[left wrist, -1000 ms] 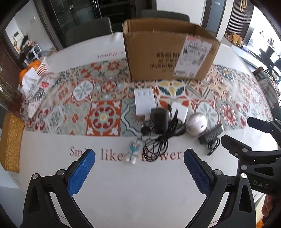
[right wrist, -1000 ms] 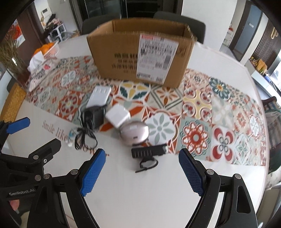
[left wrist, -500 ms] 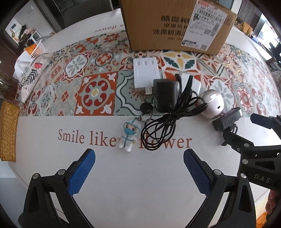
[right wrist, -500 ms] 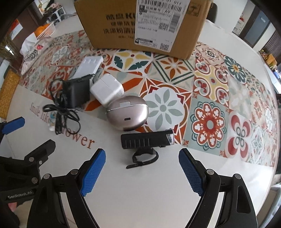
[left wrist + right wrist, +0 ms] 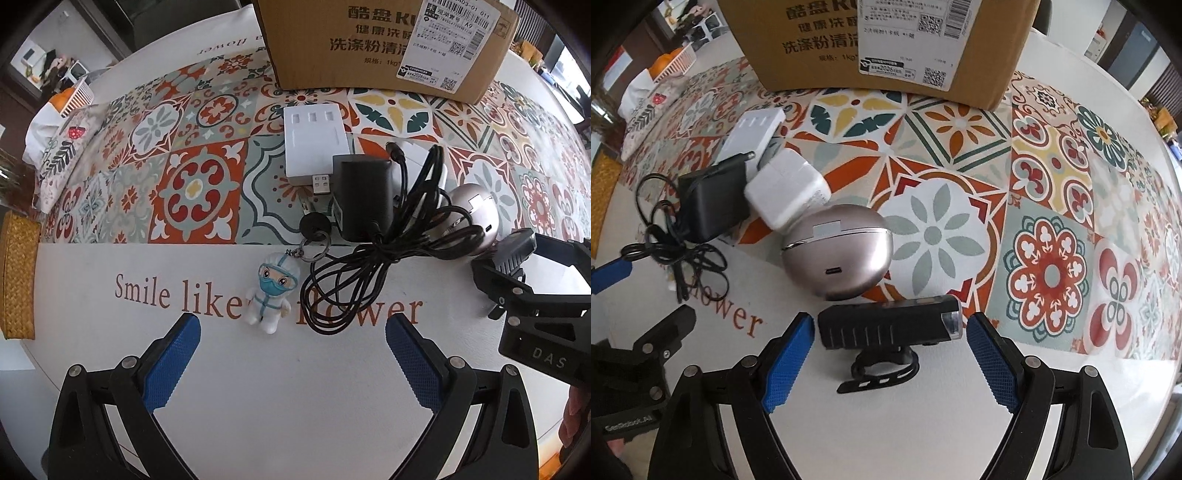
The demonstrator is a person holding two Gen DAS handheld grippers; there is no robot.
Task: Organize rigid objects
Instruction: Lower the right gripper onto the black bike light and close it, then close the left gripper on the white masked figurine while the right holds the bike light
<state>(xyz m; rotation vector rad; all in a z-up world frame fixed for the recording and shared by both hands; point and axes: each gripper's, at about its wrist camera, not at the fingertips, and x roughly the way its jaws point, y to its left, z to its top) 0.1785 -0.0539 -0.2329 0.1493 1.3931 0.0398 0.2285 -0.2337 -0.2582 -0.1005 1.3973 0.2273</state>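
Right gripper (image 5: 890, 326) has dropped close over the black bike light (image 5: 888, 323), which lies on the table (image 5: 923, 424) near its front edge, just in front of the patterned runner (image 5: 1049, 266). Its jaws have just been closing: the blue pads now bracket both ends of the light, left pad almost touching, right pad a hair off the lens end. No squeeze visible yet, so nothing held.

Left gripper (image 5: 293, 332) has also come down, jaws wide and empty, hovering just in front of the small masked figurine keychain (image 5: 273, 293) at the front edge, beside the tangled black adapter (image 5: 364, 197) and its cord.

The cardboard box (image 5: 886, 40) stands at the far side of the runner, behind the white charger (image 5: 786, 194) and the silver earbud case (image 5: 836, 254).

Judgement: first pick is about to land on the bike light; the box is the likely destination. Nothing sorted yet.
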